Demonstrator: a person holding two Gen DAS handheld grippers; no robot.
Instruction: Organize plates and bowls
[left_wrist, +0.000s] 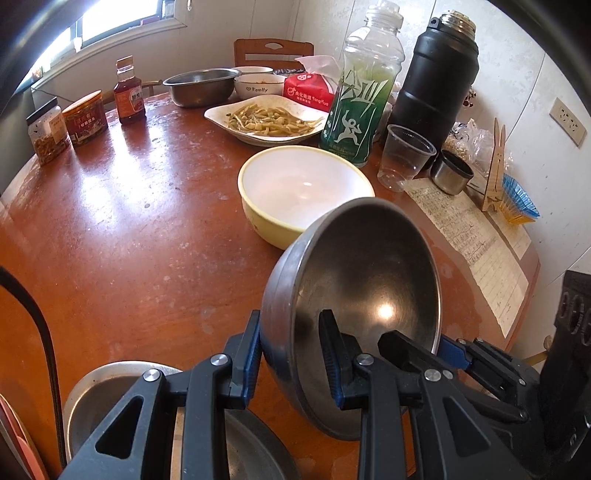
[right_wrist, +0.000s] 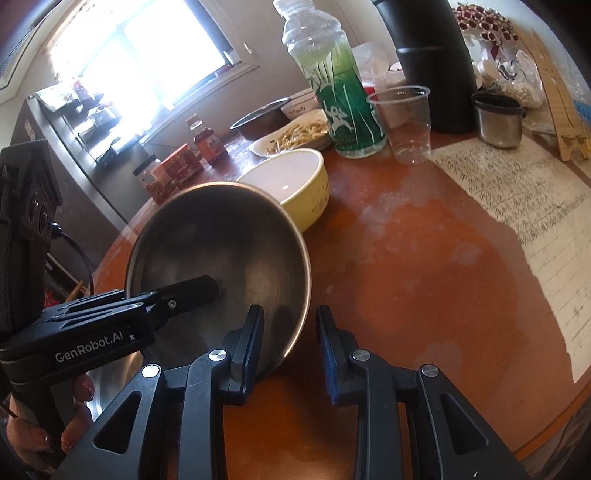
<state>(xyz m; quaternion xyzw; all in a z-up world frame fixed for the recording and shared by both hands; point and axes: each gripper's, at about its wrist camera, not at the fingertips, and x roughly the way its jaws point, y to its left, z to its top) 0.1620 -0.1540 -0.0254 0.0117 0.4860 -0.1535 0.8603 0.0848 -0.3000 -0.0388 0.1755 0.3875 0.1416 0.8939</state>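
A steel bowl (left_wrist: 362, 280) (right_wrist: 221, 258) is tipped up on its edge over the brown table (left_wrist: 129, 240), its hollow facing both cameras. My left gripper (left_wrist: 290, 354) (right_wrist: 184, 295) is shut on the bowl's left wall, one finger inside and one outside. My right gripper (right_wrist: 290, 343) (left_wrist: 424, 345) is shut on the opposite rim in the same way. Just behind stands a yellow bowl (left_wrist: 306, 192) (right_wrist: 295, 177), white inside and empty. Stacked steel plates (left_wrist: 110, 387) lie under my left gripper at the table's near edge.
At the back are a white plate of food (left_wrist: 266, 118), a steel basin (left_wrist: 201, 86) and a white bowl (left_wrist: 258, 86). A green bottle (left_wrist: 362, 92), black flask (left_wrist: 432, 74), clear cup (left_wrist: 404, 155), steel cup (left_wrist: 450, 171) and written paper (left_wrist: 476, 243) fill the right. Jars (left_wrist: 85, 118) stand left.
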